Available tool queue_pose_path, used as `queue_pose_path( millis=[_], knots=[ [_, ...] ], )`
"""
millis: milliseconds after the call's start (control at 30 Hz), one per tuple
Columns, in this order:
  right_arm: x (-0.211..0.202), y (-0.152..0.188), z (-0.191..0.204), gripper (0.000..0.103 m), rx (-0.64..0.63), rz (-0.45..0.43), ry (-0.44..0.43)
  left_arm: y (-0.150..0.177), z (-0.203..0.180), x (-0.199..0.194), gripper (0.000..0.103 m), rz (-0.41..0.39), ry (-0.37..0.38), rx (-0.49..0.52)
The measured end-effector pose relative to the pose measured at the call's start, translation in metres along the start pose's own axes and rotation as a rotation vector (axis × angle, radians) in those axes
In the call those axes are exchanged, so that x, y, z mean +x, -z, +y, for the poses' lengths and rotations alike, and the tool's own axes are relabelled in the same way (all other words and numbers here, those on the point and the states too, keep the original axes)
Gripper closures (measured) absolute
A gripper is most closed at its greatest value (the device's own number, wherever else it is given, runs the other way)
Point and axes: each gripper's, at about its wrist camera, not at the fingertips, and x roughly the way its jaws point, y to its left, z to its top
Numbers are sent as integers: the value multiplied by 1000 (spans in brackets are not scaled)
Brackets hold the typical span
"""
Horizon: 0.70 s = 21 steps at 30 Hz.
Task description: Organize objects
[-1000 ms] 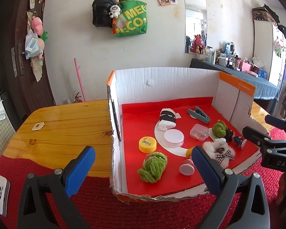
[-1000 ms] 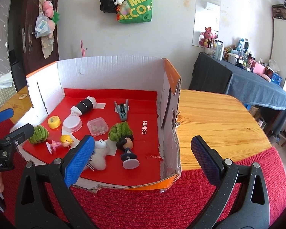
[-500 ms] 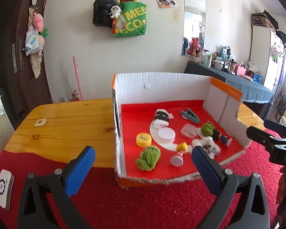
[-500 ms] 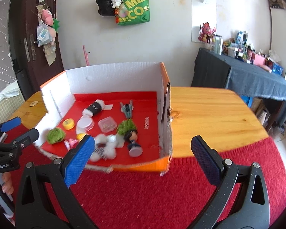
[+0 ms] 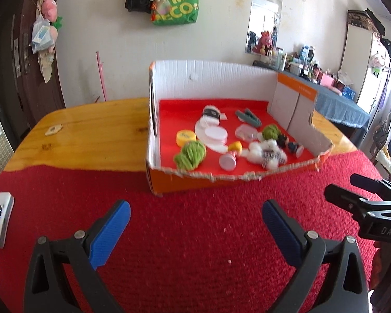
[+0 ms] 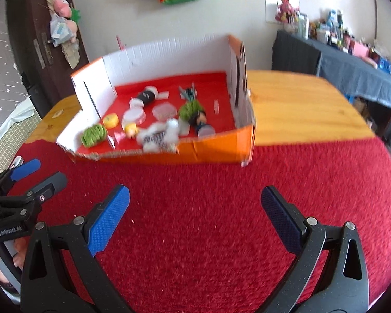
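The left gripper (image 5: 195, 232) hangs over the red mat (image 5: 195, 234) with its blue-padded fingers (image 5: 109, 232) spread wide and nothing between them; the right gripper (image 6: 194, 219) does the same, fingers (image 6: 108, 217) wide apart and empty; each shows at the edge of the other's view, well short of the box (image 5: 169, 182).

The box is cardboard, orange outside, white inside, with a red floor and a torn low front wall; it sits where the mat meets the bare wood of the surface (image 5: 91, 130); both views are a little blurred.

Inside lie the small things: a green yarn ball (image 5: 191, 154) near the front left corner; a yellow tin (image 5: 186, 137) just behind it; a white round lid (image 5: 215, 135) toward the middle; a black-and-white roll (image 5: 211, 113) farther back; a grey clip (image 5: 249, 117) near the back wall; a clear case (image 5: 245, 133); a second green ball (image 5: 271, 131) toward the right wall; a dark-haired figure (image 5: 293, 146) beside it; a white fluffy toy (image 5: 266, 154) near the front edge; a yellow-haired figure (image 5: 232, 154) lying with its pink base forward, between the first green ball and the fluffy toy.

A white remote (image 5: 0, 219) lies on the mat at far left, well apart from the box; a green bag (image 5: 178, 2) hangs on the wall behind.
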Motion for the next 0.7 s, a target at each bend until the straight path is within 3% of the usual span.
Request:
queue_pose_path(
  millis=[267, 700],
  knots=[
    [20, 14, 1, 0, -27, 72, 90, 9, -1, 18, 0, 80, -26, -9],
    [33, 16, 0, 0, -29, 131, 129, 16, 0, 37, 0, 162, -67, -18]
  ],
)
